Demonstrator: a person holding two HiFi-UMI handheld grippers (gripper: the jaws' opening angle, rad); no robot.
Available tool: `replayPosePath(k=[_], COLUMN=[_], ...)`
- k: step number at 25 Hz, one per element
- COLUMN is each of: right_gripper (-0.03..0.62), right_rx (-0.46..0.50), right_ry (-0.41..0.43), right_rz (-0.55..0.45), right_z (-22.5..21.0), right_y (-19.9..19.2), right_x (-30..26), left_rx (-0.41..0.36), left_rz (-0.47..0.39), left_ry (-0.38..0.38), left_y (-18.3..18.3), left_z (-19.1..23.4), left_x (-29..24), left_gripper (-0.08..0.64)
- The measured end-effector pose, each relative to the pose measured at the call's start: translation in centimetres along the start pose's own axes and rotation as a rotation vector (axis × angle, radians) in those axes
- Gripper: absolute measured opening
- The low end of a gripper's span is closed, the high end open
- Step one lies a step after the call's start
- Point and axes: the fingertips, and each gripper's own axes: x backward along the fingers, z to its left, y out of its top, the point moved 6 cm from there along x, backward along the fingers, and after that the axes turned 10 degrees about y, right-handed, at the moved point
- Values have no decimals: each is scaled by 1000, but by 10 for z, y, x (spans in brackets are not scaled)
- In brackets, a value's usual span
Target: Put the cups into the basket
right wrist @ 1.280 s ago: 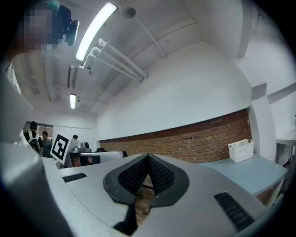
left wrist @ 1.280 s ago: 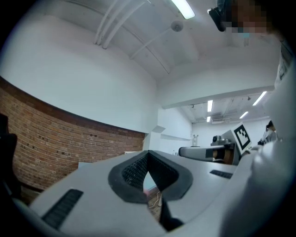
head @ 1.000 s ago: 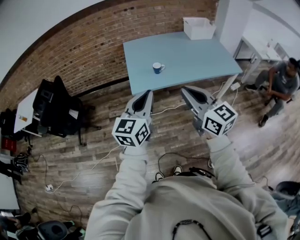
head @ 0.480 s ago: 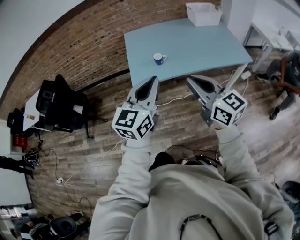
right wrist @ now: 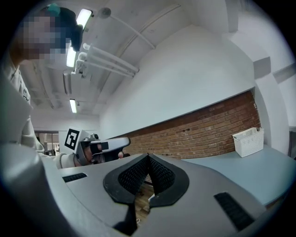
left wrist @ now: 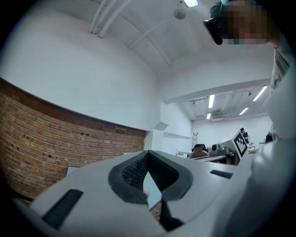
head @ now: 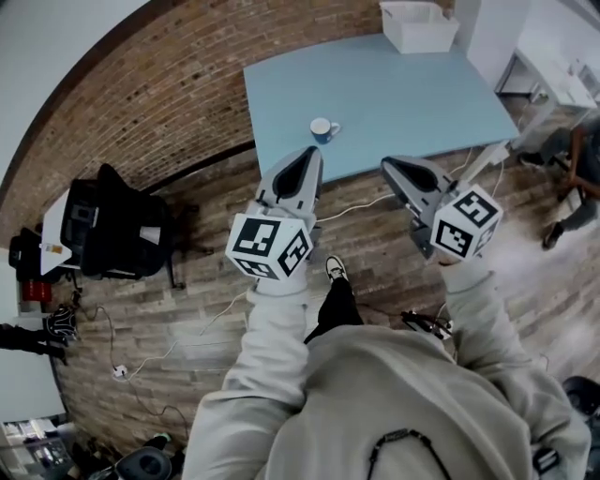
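A blue cup with a white inside (head: 323,128) stands alone on the light blue table (head: 403,103), near its front edge. The white basket (head: 419,25) sits at the table's far right corner and shows again in the right gripper view, basket (right wrist: 249,141). I hold both grippers in the air over the wooden floor, short of the table. The left gripper (head: 307,156) points at the table edge just below the cup, its jaws shut on nothing. To its right, the right gripper (head: 391,167) is also shut and empty. The cup is hidden in both gripper views.
A brick wall (head: 169,103) runs behind the table. A black chair with bags (head: 112,225) stands at the left. Cables (head: 169,347) trail over the wooden floor. A seated person (head: 577,159) is at the far right beside a white pillar (head: 487,28).
The table and cup have come closer and lower in the head view as I step forward. Both grippers now reach nearly to the table's front edge, still shut.
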Motion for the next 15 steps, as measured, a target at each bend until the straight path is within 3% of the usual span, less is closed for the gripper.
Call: replayPosePath(k=[6,11,15], right_gripper=[8,9,9], right_rx=[66,69,80], right_ry=[-28,-50,-54], right_rz=[77,59,62], right_z=[-78,-148,-182], right_y=[20,55,70], right_x=[-94,-163,-196], left_rx=[40,45,46], left_rz=[55,64,66], left_ry=[15,27,-2], left_y=[-17,2,7], left_z=[86,169,199], left_x=[-92,-161,-206], left_gripper=[-4,-4,-3])
